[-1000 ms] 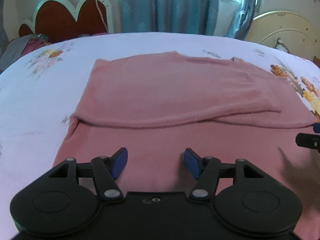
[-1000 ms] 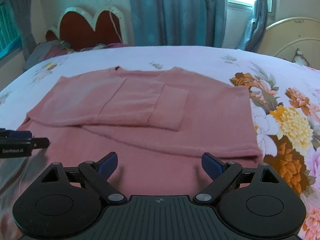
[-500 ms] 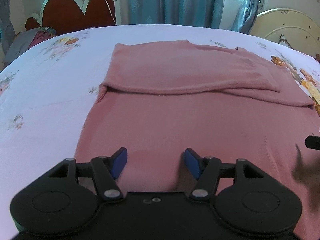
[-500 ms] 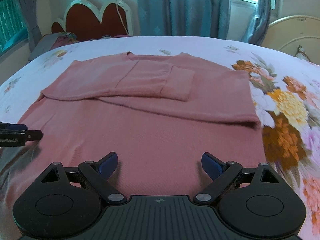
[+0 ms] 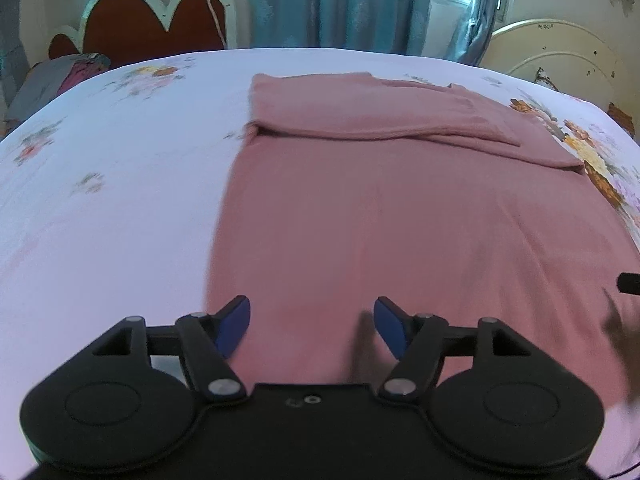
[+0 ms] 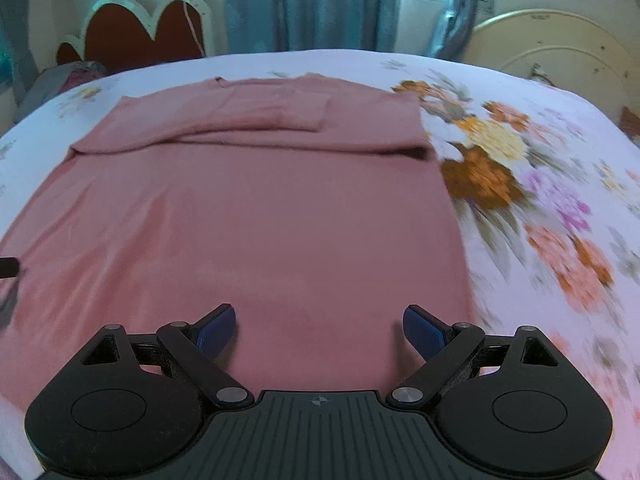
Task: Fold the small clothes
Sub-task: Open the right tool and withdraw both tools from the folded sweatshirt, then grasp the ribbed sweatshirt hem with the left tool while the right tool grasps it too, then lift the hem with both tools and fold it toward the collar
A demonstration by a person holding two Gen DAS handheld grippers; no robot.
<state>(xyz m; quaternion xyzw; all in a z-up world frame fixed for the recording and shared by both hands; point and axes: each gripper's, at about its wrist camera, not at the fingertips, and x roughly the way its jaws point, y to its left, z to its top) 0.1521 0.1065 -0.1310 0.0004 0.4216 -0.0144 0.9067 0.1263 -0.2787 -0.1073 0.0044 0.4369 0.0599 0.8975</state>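
Blue curtains (image 5: pixel 344 4) and a heart-shaped red headboard (image 5: pixel 148 26) stand behind the bed, whose pale floral sheet (image 5: pixel 100 184) carries a dusty-pink knitted sweater (image 5: pixel 400 220) lying flat, its sleeves folded in across the far part. Over the sweater's near left edge the left gripper (image 5: pixel 312 326) hangs with its blue-tipped fingers spread and nothing between them. Toward the near right edge, the right gripper (image 6: pixel 318 330) is likewise released, wide apart over the fabric.
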